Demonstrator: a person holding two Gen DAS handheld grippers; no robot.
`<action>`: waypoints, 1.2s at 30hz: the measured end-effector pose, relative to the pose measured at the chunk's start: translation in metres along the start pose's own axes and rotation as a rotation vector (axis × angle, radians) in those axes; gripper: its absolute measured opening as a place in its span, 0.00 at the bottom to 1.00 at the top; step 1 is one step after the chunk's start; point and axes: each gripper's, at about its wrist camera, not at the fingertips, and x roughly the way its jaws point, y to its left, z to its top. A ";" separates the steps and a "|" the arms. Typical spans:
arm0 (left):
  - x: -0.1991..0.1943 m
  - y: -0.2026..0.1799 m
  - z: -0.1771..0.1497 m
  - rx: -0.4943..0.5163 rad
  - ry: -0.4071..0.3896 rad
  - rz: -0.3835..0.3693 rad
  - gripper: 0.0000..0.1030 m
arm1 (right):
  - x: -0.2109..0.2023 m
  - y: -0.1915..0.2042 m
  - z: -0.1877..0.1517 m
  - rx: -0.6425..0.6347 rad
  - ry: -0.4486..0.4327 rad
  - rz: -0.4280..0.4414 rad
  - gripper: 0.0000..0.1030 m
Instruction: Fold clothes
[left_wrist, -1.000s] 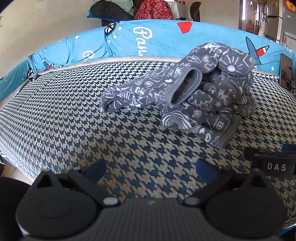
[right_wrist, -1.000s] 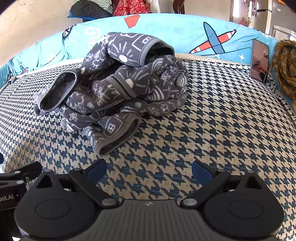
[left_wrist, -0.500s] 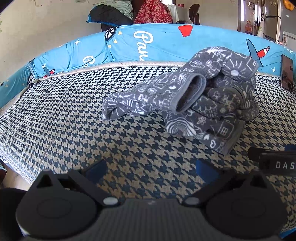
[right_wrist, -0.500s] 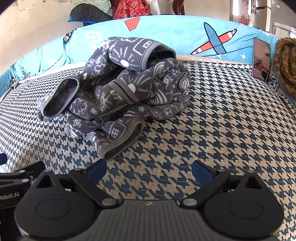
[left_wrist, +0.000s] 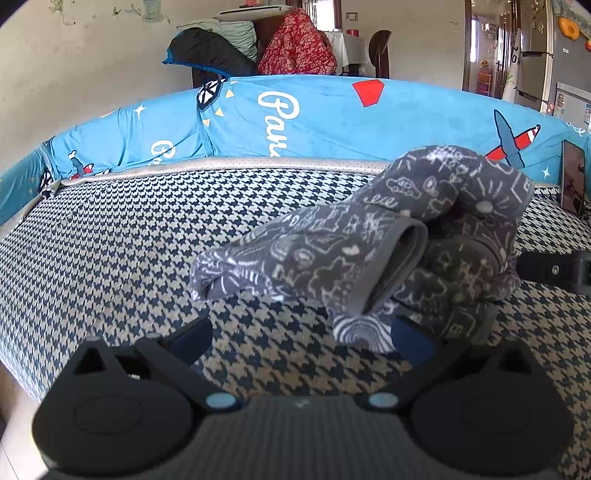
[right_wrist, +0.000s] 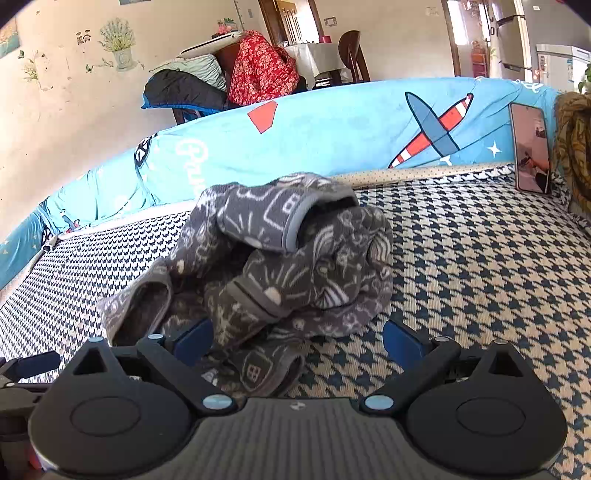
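A crumpled grey garment (left_wrist: 388, 251) with white doodle print lies bunched on the houndstooth mattress (left_wrist: 110, 240). One sleeve stretches to the left, its cuff opening facing me. My left gripper (left_wrist: 301, 338) is open, low over the mattress, its right fingertip (left_wrist: 408, 338) at the garment's near edge. In the right wrist view the same garment (right_wrist: 280, 266) fills the middle, and my right gripper (right_wrist: 297, 338) is open with the garment's near hem between its fingers. The right gripper's body (left_wrist: 554, 269) shows at the right edge of the left wrist view.
A blue cartoon-print padded rail (left_wrist: 314, 118) runs along the far side of the mattress. A phone (right_wrist: 530, 147) leans upright against it at the right, beside a brown knitted item (right_wrist: 574, 147). Behind stand a chair with piled clothes (right_wrist: 229, 81) and a table.
Both grippers have moved forward and lower toward the garment. It now looms larger, and its near hem has come between the right gripper's fingers. Both stay open.
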 end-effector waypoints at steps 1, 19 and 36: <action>0.003 -0.002 0.004 0.006 -0.010 -0.001 1.00 | 0.002 0.001 0.004 -0.016 -0.011 -0.011 0.96; 0.088 -0.067 0.071 0.090 -0.094 -0.027 1.00 | 0.040 -0.021 0.047 -0.045 -0.030 -0.145 0.95; 0.158 0.022 0.136 -0.159 -0.109 0.273 1.00 | 0.086 -0.045 0.069 0.228 0.012 -0.061 0.95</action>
